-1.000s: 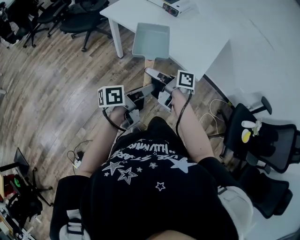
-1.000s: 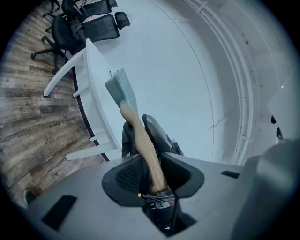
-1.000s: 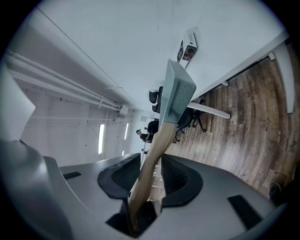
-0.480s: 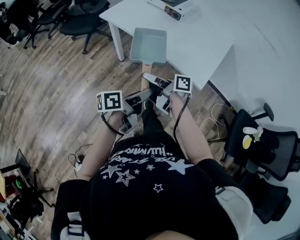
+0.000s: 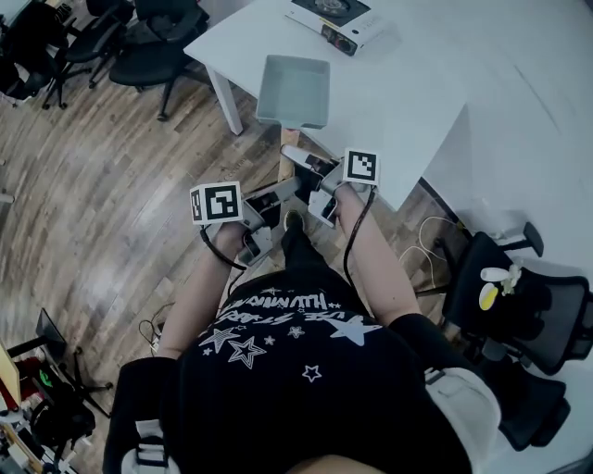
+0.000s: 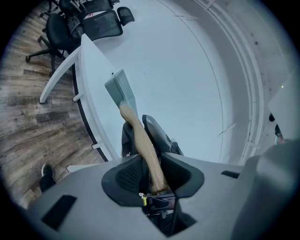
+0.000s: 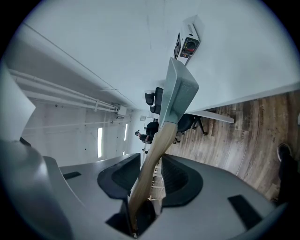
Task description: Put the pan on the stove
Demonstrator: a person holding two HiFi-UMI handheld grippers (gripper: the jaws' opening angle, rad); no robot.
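Pan: grey square pan (image 5: 295, 90) over the near edge of the white desk (image 5: 408, 111), at 12 o'clock from the person.
Handle: wooden handle (image 6: 140, 140), clamped by the left tongs (image 6: 152, 171) and the right tongs (image 7: 149, 180).
Stove: stove (image 5: 332, 16) further off at 12 o'clock, well apart from the pan.
Advice: grip firmly, carry level, set it down centred.

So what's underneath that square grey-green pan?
The white table, near its edge, lies beneath the square grey-green pan. The patch directly below is covered, so whether the pan touches it cannot be told.
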